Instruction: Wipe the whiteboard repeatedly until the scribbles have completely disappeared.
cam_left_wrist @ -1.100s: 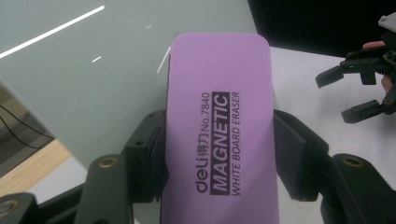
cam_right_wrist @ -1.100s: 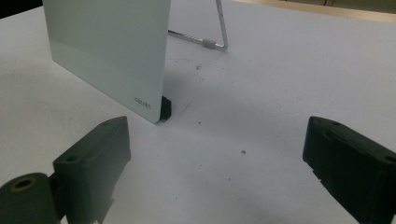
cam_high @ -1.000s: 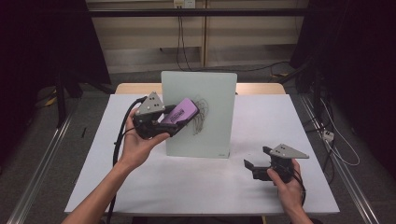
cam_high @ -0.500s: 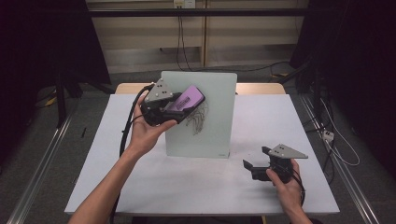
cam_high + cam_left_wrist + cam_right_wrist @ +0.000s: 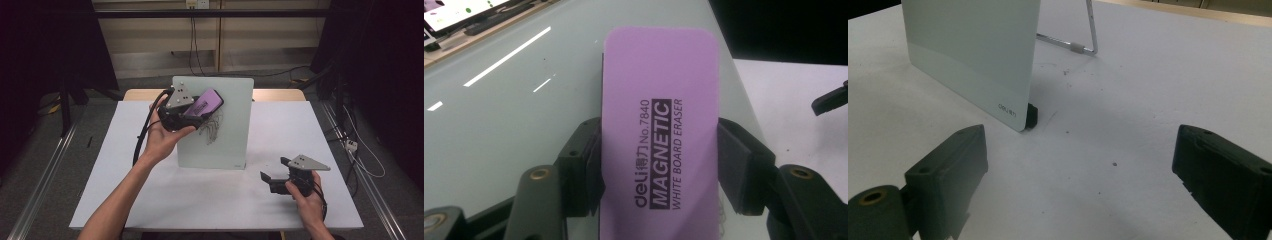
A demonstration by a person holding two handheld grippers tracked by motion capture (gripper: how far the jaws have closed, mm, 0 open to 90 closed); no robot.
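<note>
Eraser: purple rounded-rectangle magnetic whiteboard eraser (image 5: pixel 659 125) with a plastic back printed "MAGNETIC WHITE BOARD ERASER"; I have it in my left gripper (image 5: pixel 192 112), pressed flat-side toward the upper left of the board.
Board: pale glass-like upright whiteboard (image 5: pixel 230 125) on a wire stand, centre of the white table (image 5: pixel 100 190); dark scribble (image 5: pixel 212 127) at about 5 o'clock from the eraser, just beside it.
Left tongs: clenched on the eraser's two long edges, pads squeezing mid-body, logo end nearest the camera in the left gripper view.
Right tongs: released, jaws wide apart with nothing between them; right gripper (image 5: pixel 280 175) rests low on the table at 4 o'clock from the board, near its bottom right corner.
Handling, eraser: I judge it light, with a stiff shell and a soft felt underside; smooth plastic sides could slip if I twist, so a grip across the width at the middle is the right place.
Handling, board: looks rigid but tippy on its thin stand (image 5: pixel 1083 47); hard wiping could shove it back. Edge or lower corner (image 5: pixel 1020 117) is where I'd steady it.
Risk: magnet may snatch the eraser onto the board surface.
</note>
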